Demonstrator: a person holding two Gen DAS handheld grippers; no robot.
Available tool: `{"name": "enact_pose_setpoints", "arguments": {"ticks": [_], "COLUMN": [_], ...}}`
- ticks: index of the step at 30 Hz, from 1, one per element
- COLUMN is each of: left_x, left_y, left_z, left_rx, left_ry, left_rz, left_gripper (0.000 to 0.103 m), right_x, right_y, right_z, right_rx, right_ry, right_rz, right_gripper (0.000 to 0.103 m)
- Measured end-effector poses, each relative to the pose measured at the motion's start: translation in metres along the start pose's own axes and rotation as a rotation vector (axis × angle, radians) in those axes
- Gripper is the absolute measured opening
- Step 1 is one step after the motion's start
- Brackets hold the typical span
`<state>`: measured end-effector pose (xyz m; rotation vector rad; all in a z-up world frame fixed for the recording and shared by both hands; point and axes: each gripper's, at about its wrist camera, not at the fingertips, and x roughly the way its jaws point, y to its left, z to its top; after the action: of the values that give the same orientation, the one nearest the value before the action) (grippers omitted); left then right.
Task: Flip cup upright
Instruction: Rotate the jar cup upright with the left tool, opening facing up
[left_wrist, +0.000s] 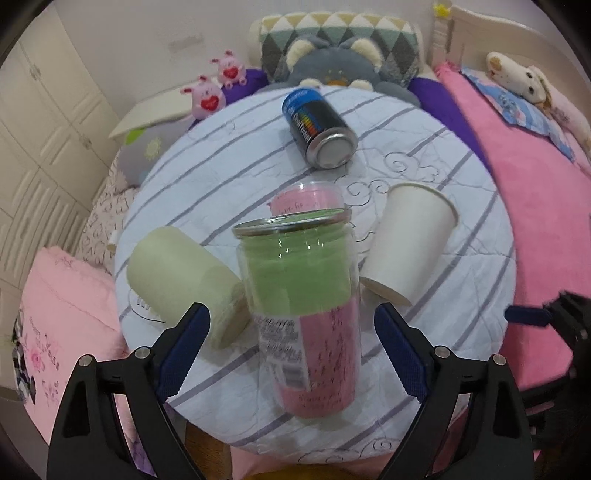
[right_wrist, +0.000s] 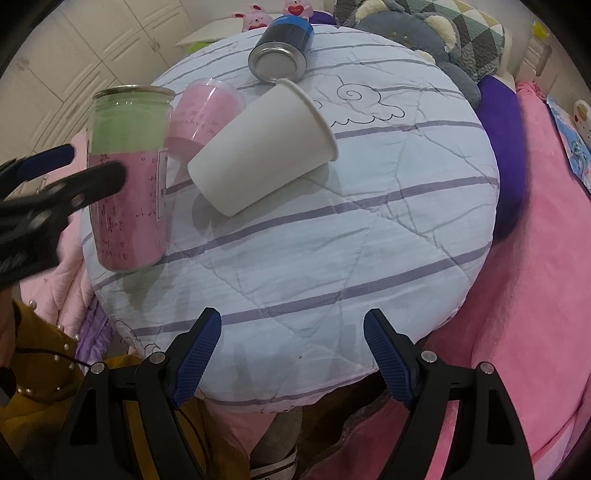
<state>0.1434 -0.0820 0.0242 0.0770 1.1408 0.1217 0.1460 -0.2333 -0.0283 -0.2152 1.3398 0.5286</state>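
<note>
Left gripper (left_wrist: 291, 325): Your jaws are wide, one on each side of the tall clear cup with green and pink inside (left_wrist: 299, 314), not squeezing it.
Right gripper (right_wrist: 291, 350): Wide too, holding nothing, over the striped round cushion (right_wrist: 369, 240).
Cup: It stands up near the cushion's edge.
Risk: The cushion is soft, so a bump could tip it off.
Crowding: The white paper cup (left_wrist: 406, 240) and pale roll (left_wrist: 177, 280) lie beside it.
Views: Only the right camera shows the cup's bottom.

White paper cup (right_wrist: 262, 147) and pink-green jar (right_wrist: 127, 177) crowd the far-left; the near cushion (right_wrist: 332, 258) lies open
</note>
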Motion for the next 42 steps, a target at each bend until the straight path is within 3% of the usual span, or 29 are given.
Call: {"name": "enact_pose_setpoints", "arguments": {"ticks": [4,7,13,19,24,29,42], "left_x": [0.019,0.030,0.027,0.000,-0.001,0.006,-0.007], "left_y": [0.004,0.005,0.011,0.006,0.002,0.002,0.006], "left_z": [0.012,0.016,0.017,0.020,0.020,0.016,0.009], "left_rx": [-0.043,-0.062,-0.085,-0.058,-0.037,-0.019,-0.024], "left_ry": [0.037,0.058,0.041,-0.061,-0.066,-0.044,-0.098], "left_rz": [-0.011,0.012,-0.062,-0.035,-0.022,0.005,-0.002], "left_gripper": [0.092,0.073,0.073,0.073,0.072,0.093,0.093], "right_x": [0.001,0.002,0.005,0.003,0.001,0.005,0.001], "right_y": [0.001,-0.008,-0.016,-0.012,-0.007,-0.007,-0.001], "right_z": [-0.004,-0.005,-0.006,-0.007,-0.007,-0.009,-0.010], "right_rx": [-0.003,0.007,0.030,0.022,0.005,0.012,0.020], "right_ry": [0.010,0.016,0.024,0.018,0.018,0.028,0.023], "right_rz": [-0.003,-0.004,-0.005,-0.008,-0.010,-0.014,-0.028], "right_gripper": [0.081,0.081,0.081,0.081,0.081,0.081,0.081]}}
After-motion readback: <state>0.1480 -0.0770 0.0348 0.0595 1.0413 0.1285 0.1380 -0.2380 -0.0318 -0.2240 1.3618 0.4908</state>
